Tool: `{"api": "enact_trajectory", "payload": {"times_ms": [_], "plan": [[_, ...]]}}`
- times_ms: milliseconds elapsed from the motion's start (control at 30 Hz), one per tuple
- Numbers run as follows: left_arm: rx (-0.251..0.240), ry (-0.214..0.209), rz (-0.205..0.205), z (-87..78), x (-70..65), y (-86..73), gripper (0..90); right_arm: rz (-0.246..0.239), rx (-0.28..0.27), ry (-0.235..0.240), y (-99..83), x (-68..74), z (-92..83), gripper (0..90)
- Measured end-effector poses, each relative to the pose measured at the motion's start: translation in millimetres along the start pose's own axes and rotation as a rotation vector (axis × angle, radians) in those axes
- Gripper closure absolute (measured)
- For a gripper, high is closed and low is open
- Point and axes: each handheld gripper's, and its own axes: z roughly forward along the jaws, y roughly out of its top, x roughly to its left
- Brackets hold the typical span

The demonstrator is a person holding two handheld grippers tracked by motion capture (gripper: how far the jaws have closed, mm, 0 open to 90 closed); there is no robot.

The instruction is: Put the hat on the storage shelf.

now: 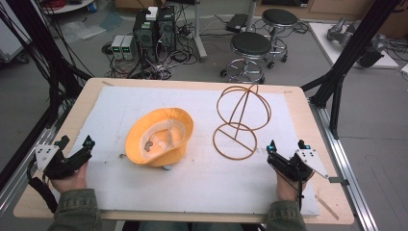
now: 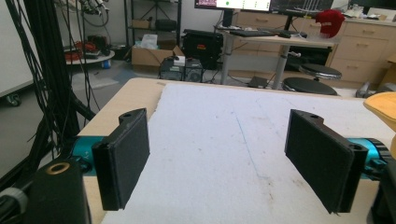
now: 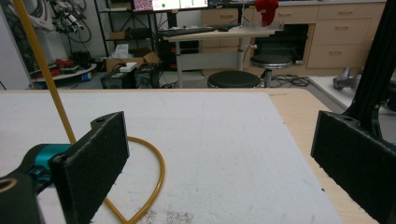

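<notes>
A yellow bucket hat (image 1: 159, 137) lies upside down on the white mat (image 1: 202, 178) near the table's middle; its brim (image 2: 384, 105) peeks in at the right edge of the left gripper view. To its right stands a brown wire hat stand (image 1: 240, 120), a ring base with a looped top; part of its base ring (image 3: 156, 179) and a rod curve past the left jaw in the right gripper view. My left gripper (image 1: 76, 143) rests at the table's left front, open and empty. My right gripper (image 1: 287, 144) rests at the right front, just right of the stand's base, open and empty.
The wooden table (image 1: 308, 125) borders the mat on all sides. Black frame posts (image 1: 337, 86) rise by the right edge, cables (image 1: 43, 67) hang at the left. Stools (image 1: 250, 48) and computer boxes (image 1: 154, 29) stand on the floor beyond the far edge.
</notes>
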Motion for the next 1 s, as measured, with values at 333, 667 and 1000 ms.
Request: {"api": "enact_trajectory", "payload": {"times_ms": [333,667,1000], "plan": [[-0.031,-0.002,0.007,-3.6,-4.6,3.9,22.4,0.008,-0.004,0.001,0.1,-0.1,0.0,3.1],[-0.040,-0.055,-0.009,-5.1,-10.7,13.6,22.4,0.010,-0.002,0.003,-0.1,-1.3,0.1,3.1],[-0.058,-0.103,-0.002,-8.9,-17.6,26.8,22.5,0.016,0.000,0.011,0.0,-1.4,0.0,3.1]]}}
